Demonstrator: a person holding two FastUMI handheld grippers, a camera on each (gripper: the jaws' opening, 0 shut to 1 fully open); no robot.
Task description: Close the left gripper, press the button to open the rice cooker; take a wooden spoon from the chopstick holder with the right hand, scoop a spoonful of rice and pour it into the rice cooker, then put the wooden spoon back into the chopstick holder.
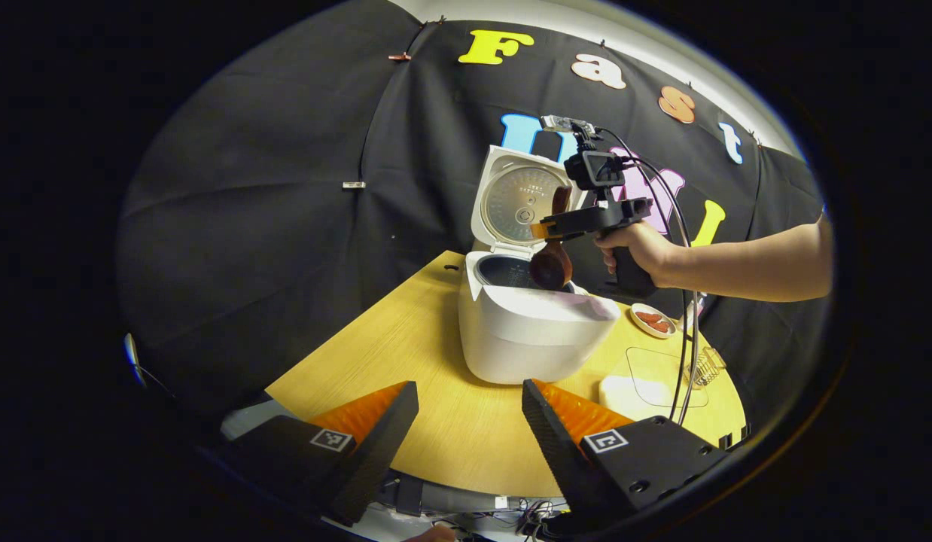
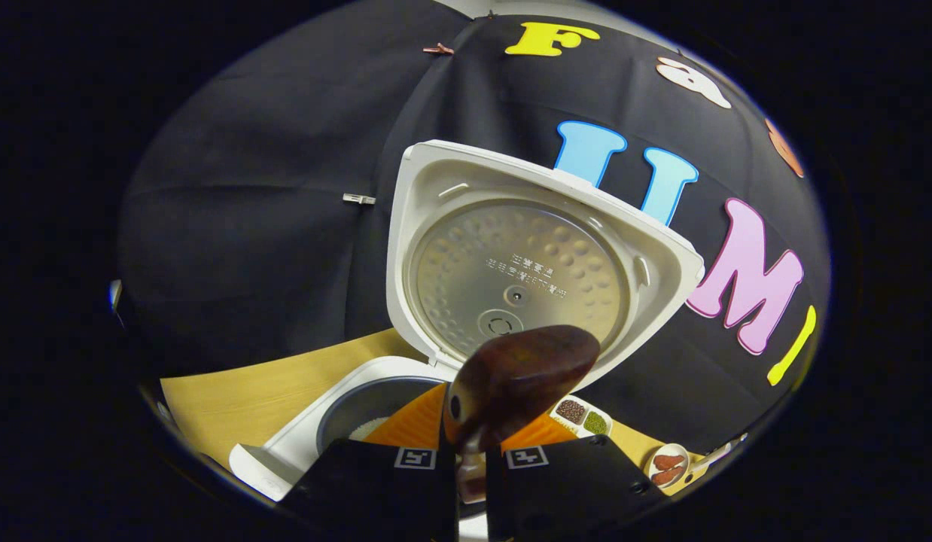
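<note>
— Tongs?
— Your right tongs [image 2: 470, 452] clamp the wooden spoon [image 2: 515, 384] by its handle; your left tongs [image 1: 470, 421] stand wide apart, holding nothing, low over the surface [image 1: 406, 354].
— And the spoon?
— Its bowl hangs over the rice cooker [image 1: 530, 331], whose lid [image 2: 526, 263] stands upright, rice visible in the pot.

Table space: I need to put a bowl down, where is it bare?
Bare wood lies on the table left of the rice cooker and in front of it, toward the left gripper. Right of the cooker is crowded: a clear tray, a small dish and cables.
</note>
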